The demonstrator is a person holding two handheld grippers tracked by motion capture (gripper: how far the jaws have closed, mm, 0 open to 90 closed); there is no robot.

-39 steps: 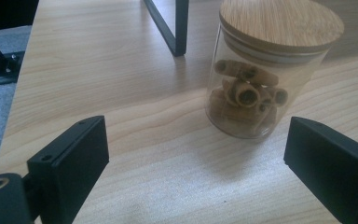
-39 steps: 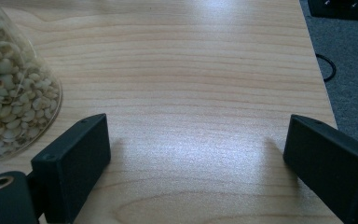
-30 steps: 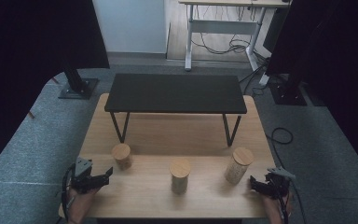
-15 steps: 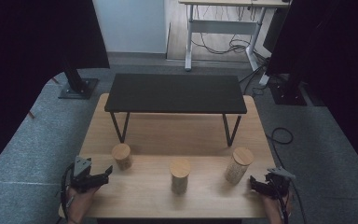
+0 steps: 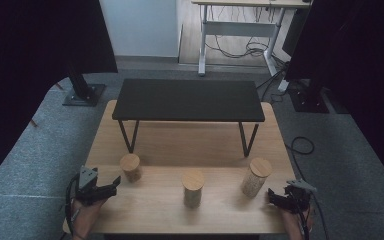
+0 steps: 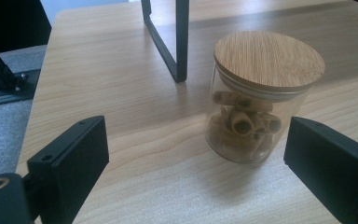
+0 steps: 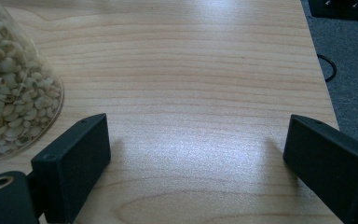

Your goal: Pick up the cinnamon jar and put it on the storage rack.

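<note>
— Where's the jar nearest my left gripper?

— The left jar (image 6: 260, 100), bamboo-lidded and holding rolled sticks, stands upright on the table (image 5: 155, 210), just ahead of my left gripper (image 6: 200, 158), untouched.

— Fingers?

— I see the left fingers (image 6: 70, 161) spread wide. My right gripper (image 7: 200, 158) is spread too, over bare table, with the jar of pale seeds (image 7: 14, 88) just beside its left finger.
</note>
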